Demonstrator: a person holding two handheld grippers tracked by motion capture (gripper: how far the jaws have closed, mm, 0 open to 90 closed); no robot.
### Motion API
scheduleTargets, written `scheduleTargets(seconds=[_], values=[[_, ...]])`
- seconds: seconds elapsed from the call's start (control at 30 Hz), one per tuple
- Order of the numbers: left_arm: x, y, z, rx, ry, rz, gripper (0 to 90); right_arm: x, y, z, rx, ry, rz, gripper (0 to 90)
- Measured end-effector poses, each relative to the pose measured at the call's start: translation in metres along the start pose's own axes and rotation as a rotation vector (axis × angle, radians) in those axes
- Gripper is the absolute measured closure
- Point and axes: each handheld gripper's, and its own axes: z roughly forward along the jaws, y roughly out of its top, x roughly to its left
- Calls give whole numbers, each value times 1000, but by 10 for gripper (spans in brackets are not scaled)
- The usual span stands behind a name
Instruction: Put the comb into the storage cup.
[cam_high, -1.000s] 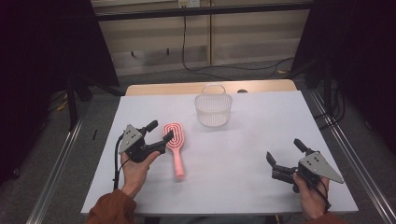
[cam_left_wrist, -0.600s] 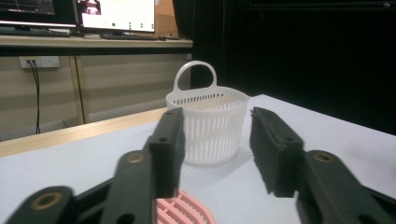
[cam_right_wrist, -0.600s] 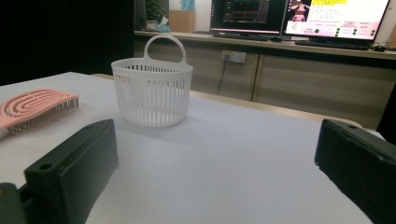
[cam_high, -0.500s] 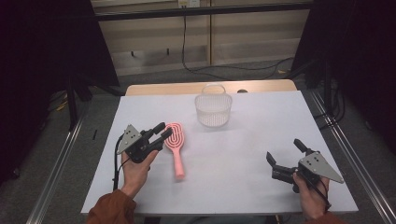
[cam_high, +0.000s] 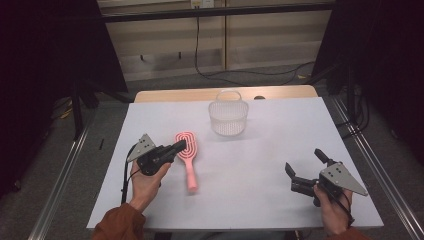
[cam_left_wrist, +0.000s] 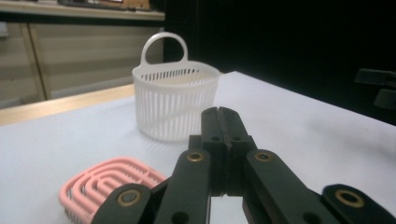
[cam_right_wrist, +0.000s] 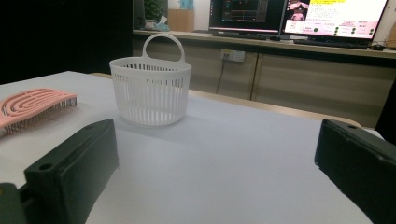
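Note:
A pink hairbrush (cam_high: 188, 159) lies on the white table (cam_high: 260, 150), head away from me, handle toward me. In the left gripper view its head (cam_left_wrist: 105, 184) sits low and left of the jaws. My left gripper (cam_high: 179, 146) is shut with nothing between its jaws, its tip just left of the brush head; the jaws (cam_left_wrist: 219, 114) press together. A white slatted basket (cam_high: 228, 118) with a loop handle stands upright at the table's far middle. My right gripper (cam_high: 303, 161) rests open near the front right, jaws wide apart (cam_right_wrist: 217, 135), nothing in them.
The basket (cam_right_wrist: 150, 91) stands ahead of the right gripper, with the brush head (cam_right_wrist: 32, 107) at its left. A wooden strip (cam_high: 175, 95) runs along the table's far edge. Metal rails flank the table; cabinets, cables and monitors are behind.
My left gripper went from open to shut and shifted slightly right toward the brush head. The brush, basket and right gripper stayed put.

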Motion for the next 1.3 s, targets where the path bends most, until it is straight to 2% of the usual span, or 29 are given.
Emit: scheduleTargets(seconds=[0.07, 0.1, 0.13, 0.17, 0.23, 0.3, 0.37, 0.4, 0.5, 0.57, 0.6, 0.63, 0.83, 0.97, 1.0, 1.03, 1.07, 1.17, 1.3], values=[[-1, 1, 0, 30, 1, -12, 900, 0, 0, 0, 1, 2, 0, 0], [-1, 1, 0, 30, 1, -12, 900, 0, 0, 0, 1, 2, 0, 0], [-1, 1, 0, 42, -6, -14, 900, 0, 0, 0, 0, 6, 0, 0], [-1, 1, 0, 78, -24, -32, 900, 0, 0, 0, 1, 9, 0, 0], [-1, 1, 1, 94, -29, -35, 900, 1, 0, 0, 3, 8, -1, 0], [-3, 1, 3, 143, -52, -61, 900, 1, 0, 1, 2, 11, 1, 0], [-4, 1, 3, 149, -55, -65, 900, 1, 0, 1, 3, 11, 0, 0], [-4, 2, 4, 172, -72, -73, 900, 1, 0, 1, 3, 11, 1, 0], [-5, 3, 4, 201, -79, -71, 900, 1, 0, 1, 4, 12, 2, 0], [-7, 3, 6, 241, -93, -51, 900, 1, -1, 1, 9, 16, 1, 0], [-11, 4, 9, 279, -108, -35, 900, 1, -1, 1, 11, 18, 0, 0], [-11, 4, 9, 279, -108, -35, 900, 1, -1, 1, 12, 20, -3, 0], [-16, 2, 16, 358, -135, -18, 900, 2, -1, 1, 11, 27, -4, 0], [-17, 1, 20, 401, -113, -33, 900, 2, -1, 1, 13, 28, -6, 0], [-17, 1, 23, 428, -107, -43, 900, 1, -1, 1, 13, 30, -7, 0], [-18, 1, 26, 457, -83, -52, 900, 1, -1, 2, 13, 30, -9, 0], [-19, 0, 29, 487, -90, -72, 900, 2, -1, 2, 15, 29, -7, 0], [-22, 0, 35, 514, -97, -66, 900, 2, -1, 2, 17, 31, -8, 0], [-24, -2, 36, 524, -92, -64, 900, 2, -1, 2, 19, 33, -4, 0]])
